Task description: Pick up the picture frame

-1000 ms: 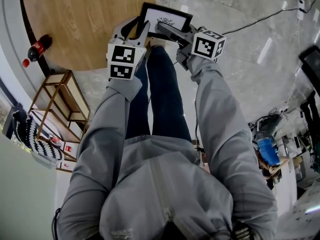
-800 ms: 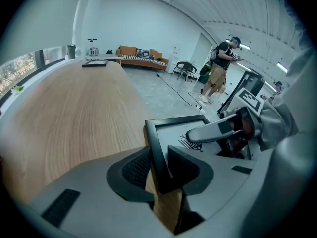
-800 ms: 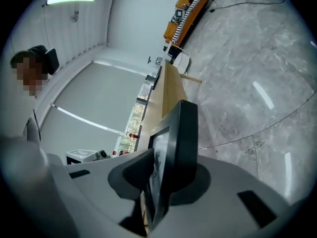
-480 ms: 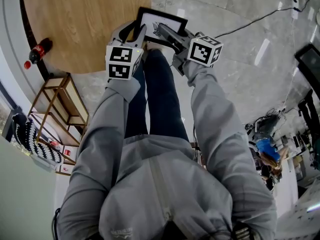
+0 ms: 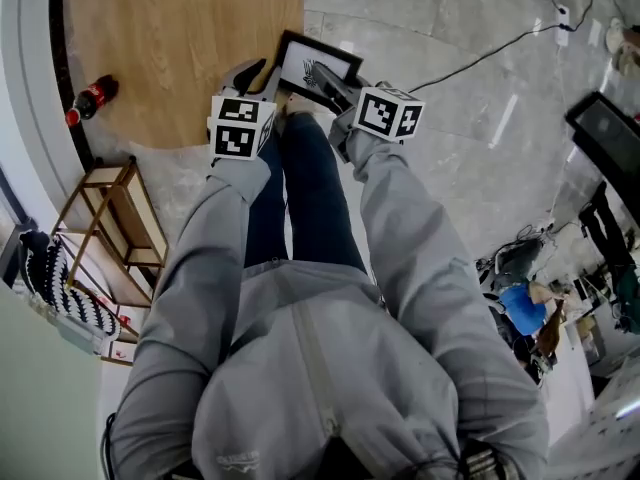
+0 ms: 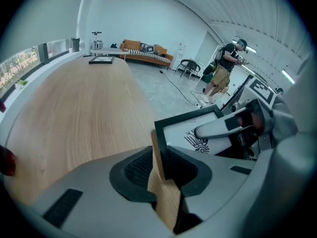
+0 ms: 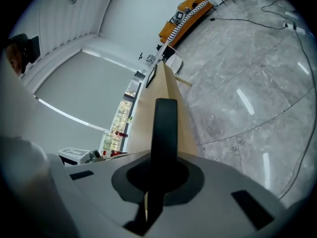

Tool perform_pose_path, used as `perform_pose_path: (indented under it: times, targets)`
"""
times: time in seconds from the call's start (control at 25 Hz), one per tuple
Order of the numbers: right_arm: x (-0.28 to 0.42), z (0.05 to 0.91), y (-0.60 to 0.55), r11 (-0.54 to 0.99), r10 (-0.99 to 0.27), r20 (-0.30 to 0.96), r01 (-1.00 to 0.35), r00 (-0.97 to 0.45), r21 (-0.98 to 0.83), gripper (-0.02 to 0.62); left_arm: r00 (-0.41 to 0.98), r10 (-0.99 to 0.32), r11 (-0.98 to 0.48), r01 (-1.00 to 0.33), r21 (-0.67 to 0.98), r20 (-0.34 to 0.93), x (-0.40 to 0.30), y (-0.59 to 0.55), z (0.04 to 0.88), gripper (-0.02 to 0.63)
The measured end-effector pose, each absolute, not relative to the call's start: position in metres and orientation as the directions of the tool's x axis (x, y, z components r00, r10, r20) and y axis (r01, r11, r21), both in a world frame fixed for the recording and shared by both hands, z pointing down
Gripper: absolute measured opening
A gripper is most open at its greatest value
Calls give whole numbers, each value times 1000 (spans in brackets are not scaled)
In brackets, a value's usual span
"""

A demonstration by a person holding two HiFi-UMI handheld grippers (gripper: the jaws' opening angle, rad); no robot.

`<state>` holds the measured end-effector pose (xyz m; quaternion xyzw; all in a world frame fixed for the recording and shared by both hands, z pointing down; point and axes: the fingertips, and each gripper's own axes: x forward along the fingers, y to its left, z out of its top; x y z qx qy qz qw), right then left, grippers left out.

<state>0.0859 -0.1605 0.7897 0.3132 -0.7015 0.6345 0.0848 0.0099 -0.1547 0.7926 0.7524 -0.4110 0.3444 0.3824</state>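
Black-edged picture frame (image 5: 305,60) lifts off the table (image 5: 180,38), my right hand-held gripper (image 7: 157,177) clamped tight on it, my left hand-held gripper (image 6: 161,170) just closing onto its corner.

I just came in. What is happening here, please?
A person holds a gripper in each hand, and both are on the picture frame. The right gripper is shut on one edge. The fingers of the left gripper have just been closing on the other side, and they pinch it now. The frame is by the edge of the wooden table.
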Motion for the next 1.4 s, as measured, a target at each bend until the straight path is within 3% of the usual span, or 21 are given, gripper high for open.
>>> perform_pose_path:
  times: [0.24, 0.4, 0.8, 1.4]
  targets:
    - [63, 743, -143, 42, -306, 586, -626, -750, -779, 37, 491, -348, -375, -854, 361, 799, -19, -139, 722, 18]
    - [56, 709, -140, 43, -320, 632, -677, -706, -735, 37, 517, -360, -396, -838, 375, 776, -33, -131, 670, 18]
    - [30, 567, -113, 216, -322, 648, -720, -691, -660, 37, 528, -431, -383, -841, 381, 732, -64, -90, 525, 17]
    - [50, 379, -126, 438, -552, 547, -777, -629, -452, 37, 479, -632, -377, -877, 299, 609, -69, -95, 365, 17]
